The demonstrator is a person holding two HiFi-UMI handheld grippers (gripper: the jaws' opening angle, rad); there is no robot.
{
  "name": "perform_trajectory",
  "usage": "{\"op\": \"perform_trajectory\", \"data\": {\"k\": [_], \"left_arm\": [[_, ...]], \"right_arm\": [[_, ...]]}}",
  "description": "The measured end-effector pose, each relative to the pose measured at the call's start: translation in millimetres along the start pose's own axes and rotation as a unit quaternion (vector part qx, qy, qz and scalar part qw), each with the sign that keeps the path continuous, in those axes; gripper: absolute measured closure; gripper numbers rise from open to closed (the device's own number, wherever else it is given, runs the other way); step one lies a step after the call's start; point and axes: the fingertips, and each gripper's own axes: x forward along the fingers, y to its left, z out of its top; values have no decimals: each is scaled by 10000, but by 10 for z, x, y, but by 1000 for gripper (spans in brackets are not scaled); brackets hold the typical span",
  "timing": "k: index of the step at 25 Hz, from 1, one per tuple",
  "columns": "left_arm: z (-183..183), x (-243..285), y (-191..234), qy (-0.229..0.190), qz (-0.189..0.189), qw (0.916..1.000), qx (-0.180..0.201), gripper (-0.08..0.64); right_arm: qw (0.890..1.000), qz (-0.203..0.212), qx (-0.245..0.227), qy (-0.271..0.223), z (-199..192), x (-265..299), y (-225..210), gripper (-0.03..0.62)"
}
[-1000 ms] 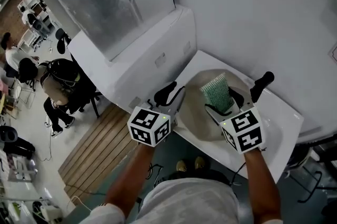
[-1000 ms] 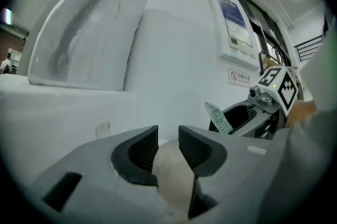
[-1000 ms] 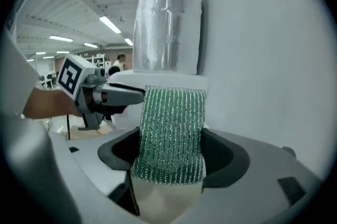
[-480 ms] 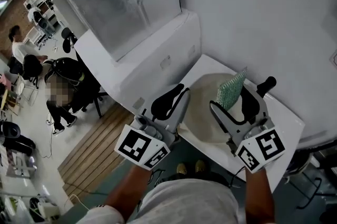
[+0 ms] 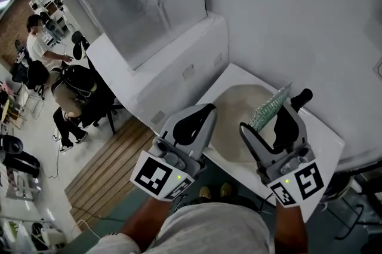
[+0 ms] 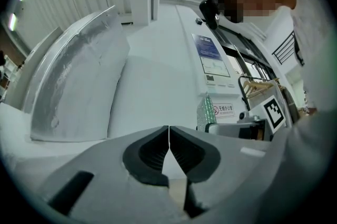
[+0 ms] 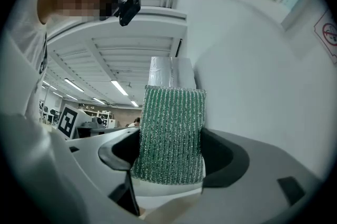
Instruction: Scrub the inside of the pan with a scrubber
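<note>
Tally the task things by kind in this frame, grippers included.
Round beige pan with black handle: 1
Green woven scrubber pad: 1
Grey two-jaw grippers: 2 (left gripper, right gripper)
Total: 4

1. The pan sits on the table, right of centre in the head view. Its handle points to the upper right.
2. My right gripper is over the pan's right side, with the scrubber between its jaws.
3. My left gripper is at the pan's left rim.
4. A wooden pallet lies on the floor, lower left.
</note>
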Motion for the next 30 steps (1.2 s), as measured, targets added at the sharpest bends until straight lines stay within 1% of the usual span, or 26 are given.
{"op": "perform_trajectory", "data": {"k": [7,12,20,30], "left_arm": [[52,-1,-100,-26,-34,10000,26,543],[31,12,-114,-11,-40,10000,28,544],[3,3,-130,33,-19,10000,11,543],[26,32,-170,-55,-13,10000,33,543]], "right_arm": [[10000,-45,-50,-31,39,-83,-1,241],[9999,-99,-79,43,-11,-85,-39,241],[9999,-44,-66,91,-52,-91,-27,241],[9999,-35,-75,113,-46,-138,-57,242]]}}
